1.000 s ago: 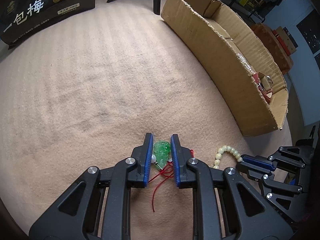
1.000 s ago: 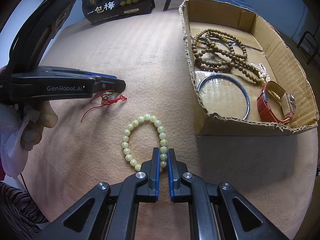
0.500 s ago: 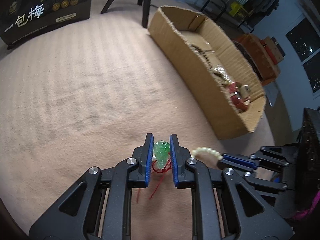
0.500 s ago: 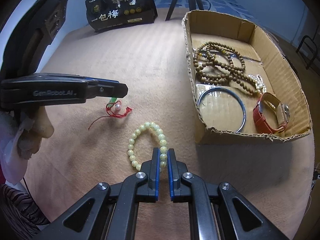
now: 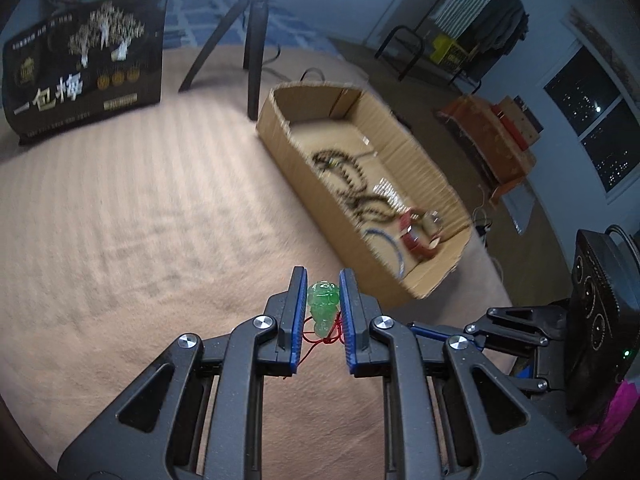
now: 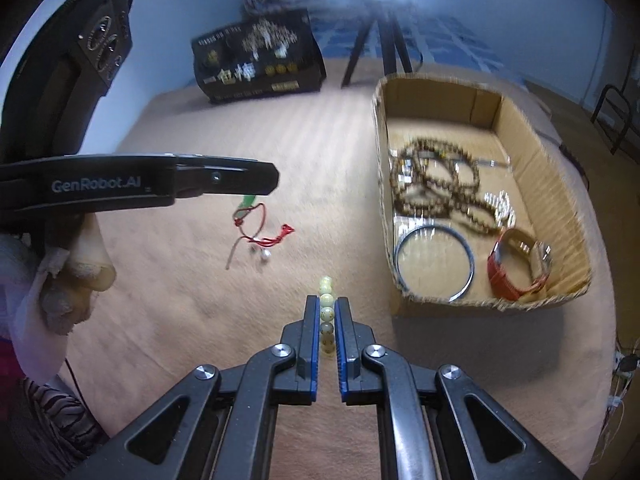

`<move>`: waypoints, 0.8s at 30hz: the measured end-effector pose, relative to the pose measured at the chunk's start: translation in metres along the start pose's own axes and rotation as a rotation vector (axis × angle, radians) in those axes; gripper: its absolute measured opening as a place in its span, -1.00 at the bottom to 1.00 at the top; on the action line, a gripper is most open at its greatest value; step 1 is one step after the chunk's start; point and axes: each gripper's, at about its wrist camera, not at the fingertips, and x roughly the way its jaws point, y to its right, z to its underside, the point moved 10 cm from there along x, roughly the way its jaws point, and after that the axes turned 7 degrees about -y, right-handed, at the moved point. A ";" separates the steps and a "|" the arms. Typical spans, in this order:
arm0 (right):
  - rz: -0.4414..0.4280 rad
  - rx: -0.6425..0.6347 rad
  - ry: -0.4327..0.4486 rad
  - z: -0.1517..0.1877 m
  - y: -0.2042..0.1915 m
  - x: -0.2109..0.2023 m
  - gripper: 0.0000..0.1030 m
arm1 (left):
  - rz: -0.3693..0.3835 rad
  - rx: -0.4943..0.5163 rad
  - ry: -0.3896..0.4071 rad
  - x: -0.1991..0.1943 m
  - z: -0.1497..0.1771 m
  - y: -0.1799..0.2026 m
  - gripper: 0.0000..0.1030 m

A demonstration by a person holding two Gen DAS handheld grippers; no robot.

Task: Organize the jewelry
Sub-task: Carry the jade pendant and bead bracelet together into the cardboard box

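Note:
My left gripper (image 5: pixel 323 280) is shut on a green jade pendant (image 5: pixel 322 307) whose red cord (image 6: pixel 260 232) dangles below it, clear of the tan blanket. In the right wrist view the pendant (image 6: pixel 245 205) hangs under the left gripper's fingers (image 6: pixel 224 178). My right gripper (image 6: pixel 325 305) is shut on a pale yellow bead bracelet (image 6: pixel 326 312), lifted and hanging edge-on between the pads. The cardboard box (image 6: pixel 568 200) lies to the right, holding brown prayer beads (image 6: pixel 436 184), a metal bangle (image 6: pixel 434 264), a red-strap watch (image 6: pixel 516 272) and pearls (image 6: pixel 498 204).
A black printed box (image 5: pixel 84 76) and a tripod (image 5: pixel 250 40) stand at the far edge of the blanket (image 5: pixel 140 208). A person's hand (image 6: pixel 80 272) holds the left tool. Chairs and furniture sit beyond the bed on the right.
Both grippers have risen from the blanket. The pendant with its red cord and the bead bracelet have come up with them, and the box interior now shows in the left view.

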 end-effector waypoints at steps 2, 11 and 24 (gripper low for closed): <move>-0.002 -0.004 0.029 -0.005 -0.002 -0.012 -0.91 | 0.007 -0.002 0.019 -0.006 -0.005 0.003 -0.72; 0.001 0.027 0.130 -0.033 0.012 -0.049 -0.91 | 0.035 0.013 0.078 -0.021 -0.027 0.023 -0.72; 0.092 0.125 0.201 -0.062 0.080 -0.071 -0.92 | 0.041 0.064 0.107 0.006 -0.056 0.062 -0.72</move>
